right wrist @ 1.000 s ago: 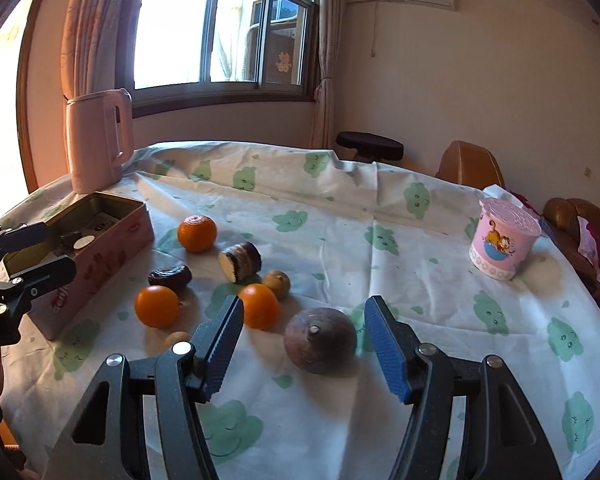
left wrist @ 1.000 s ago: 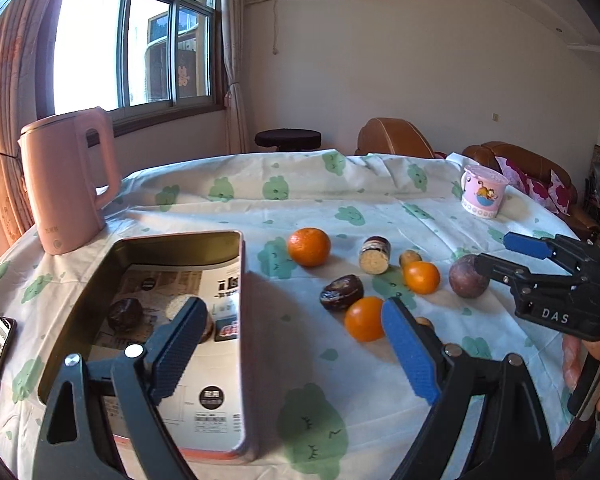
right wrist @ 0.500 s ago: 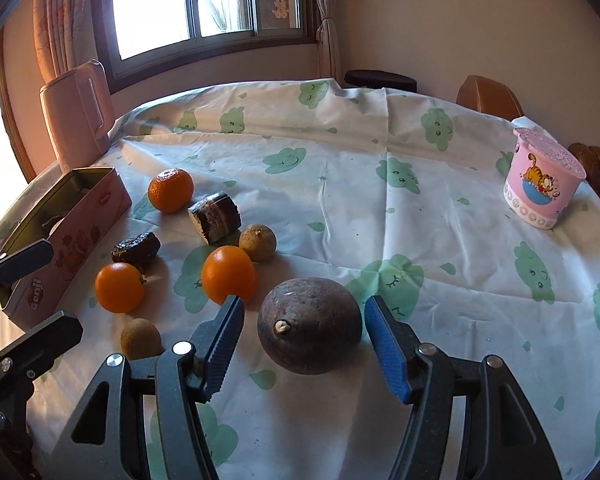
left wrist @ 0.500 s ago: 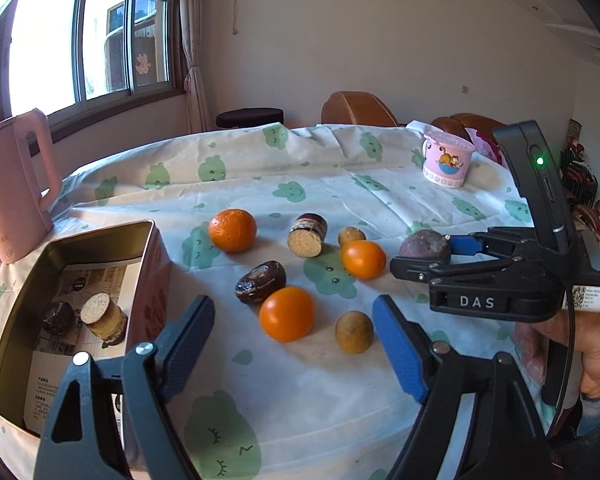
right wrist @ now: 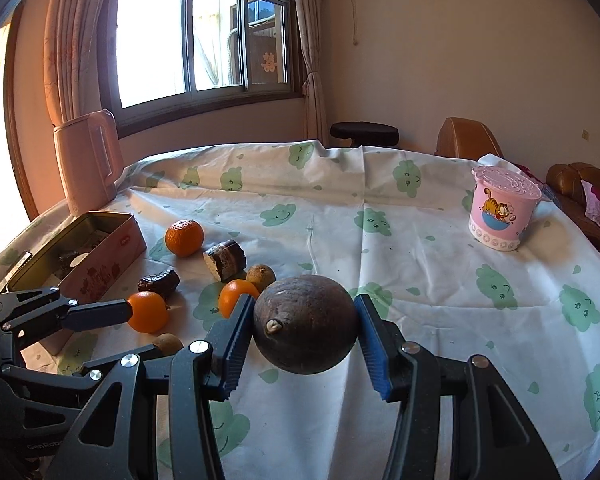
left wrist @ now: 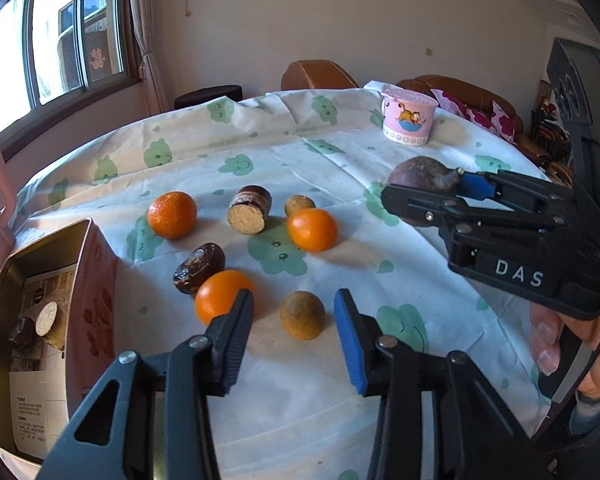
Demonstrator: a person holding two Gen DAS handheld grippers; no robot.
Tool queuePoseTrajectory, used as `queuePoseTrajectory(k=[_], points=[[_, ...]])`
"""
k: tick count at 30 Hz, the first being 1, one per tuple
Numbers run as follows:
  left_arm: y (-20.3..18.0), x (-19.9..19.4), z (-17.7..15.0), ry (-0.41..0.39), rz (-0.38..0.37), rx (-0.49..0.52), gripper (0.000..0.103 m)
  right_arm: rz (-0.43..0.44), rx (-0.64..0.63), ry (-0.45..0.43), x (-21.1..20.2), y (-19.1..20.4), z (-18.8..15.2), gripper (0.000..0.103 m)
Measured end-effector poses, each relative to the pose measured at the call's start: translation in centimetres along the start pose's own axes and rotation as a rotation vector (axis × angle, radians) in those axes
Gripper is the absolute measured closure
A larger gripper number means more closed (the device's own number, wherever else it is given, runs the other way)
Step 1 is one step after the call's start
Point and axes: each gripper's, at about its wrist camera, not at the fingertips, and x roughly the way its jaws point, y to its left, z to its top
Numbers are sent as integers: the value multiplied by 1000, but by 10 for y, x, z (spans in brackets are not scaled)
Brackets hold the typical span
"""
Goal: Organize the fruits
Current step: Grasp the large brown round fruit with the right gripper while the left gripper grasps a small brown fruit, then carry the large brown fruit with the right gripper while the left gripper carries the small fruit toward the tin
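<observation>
We are closing the left gripper around a small brown fruit on the tablecloth, pads not touching it. Our right gripper is closing on the dark purple fruit, pads against it. Oranges are sitting beyond.

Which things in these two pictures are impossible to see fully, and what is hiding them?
- Tin box, left wrist view: the picture edge cuts it off; its wall hides part of the contents.
- Small brown fruit, right wrist view: mostly behind the left gripper.
- Dark purple fruit, left wrist view: its lower half is behind the right gripper, so contact is unclear.
- Paper in the tin: print too small to read.
</observation>
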Motion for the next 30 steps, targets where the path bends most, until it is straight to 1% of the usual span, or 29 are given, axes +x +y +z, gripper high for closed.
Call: queuePoseTrajectory(k=[3, 9, 11, 19, 30], points=[[1, 9, 1, 41, -17, -11, 73, 10, -10, 15, 3, 2, 0, 51], [-2, 19, 1, 87, -36, -1, 75, 14, -15, 24, 5, 3, -1, 51], [-1, 18, 1, 85, -36, -10, 75, 16, -19, 26, 5, 4, -1, 51], [9, 0, 1, -8, 15, -55, 75, 44, -19, 16, 3, 3, -2, 51], [19, -16, 0, -100, 62, -104, 75, 82, -42, -20, -3, 8, -2, 51]])
